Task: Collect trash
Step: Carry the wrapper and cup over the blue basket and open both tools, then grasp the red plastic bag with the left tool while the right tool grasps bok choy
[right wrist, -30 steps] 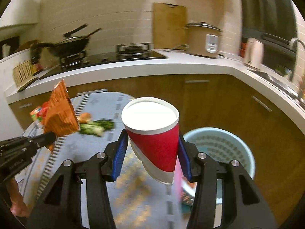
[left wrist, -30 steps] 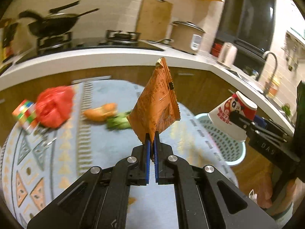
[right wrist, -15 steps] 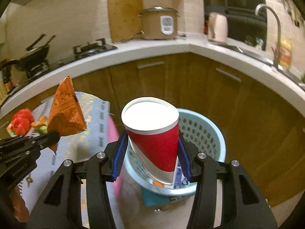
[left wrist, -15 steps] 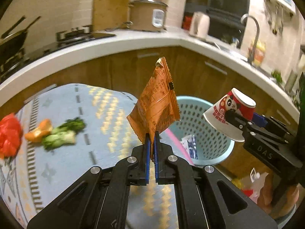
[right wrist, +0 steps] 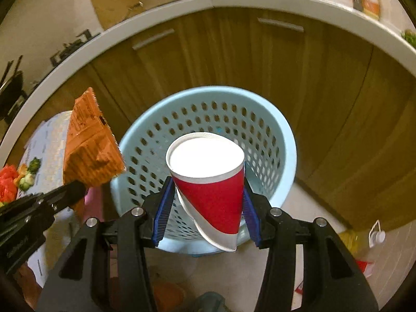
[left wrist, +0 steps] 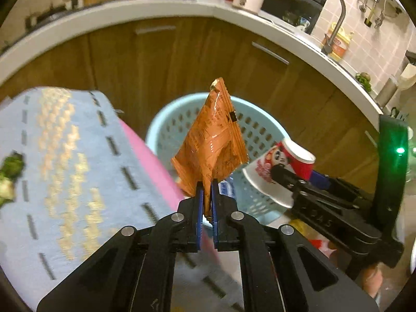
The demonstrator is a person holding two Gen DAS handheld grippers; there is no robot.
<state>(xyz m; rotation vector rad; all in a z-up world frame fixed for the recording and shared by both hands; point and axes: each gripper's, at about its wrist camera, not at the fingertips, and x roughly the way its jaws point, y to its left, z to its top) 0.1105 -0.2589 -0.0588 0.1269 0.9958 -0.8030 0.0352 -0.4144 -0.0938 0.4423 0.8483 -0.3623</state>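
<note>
My left gripper [left wrist: 206,195] is shut on an orange snack wrapper [left wrist: 212,145], held upright over the near rim of a light blue perforated basket [left wrist: 262,135]. My right gripper [right wrist: 205,208] is shut on a red and white paper cup [right wrist: 210,182], held above the same basket [right wrist: 275,140], mouth facing the camera. The cup [left wrist: 283,166] and the right gripper show at the right of the left wrist view. The wrapper [right wrist: 91,143] and the left gripper show at the left of the right wrist view.
A table with a blue patterned cloth [left wrist: 67,171] stands left of the basket, with broccoli [left wrist: 10,171] and a red bag [right wrist: 7,182] on it. Wooden cabinets [right wrist: 325,83] under a white counter curve behind. A bottle [right wrist: 364,244] lies on the floor at right.
Both grippers have swung right, from over the table to over the basket, still holding the wrapper and the cup. The basket is now centred below them.
</note>
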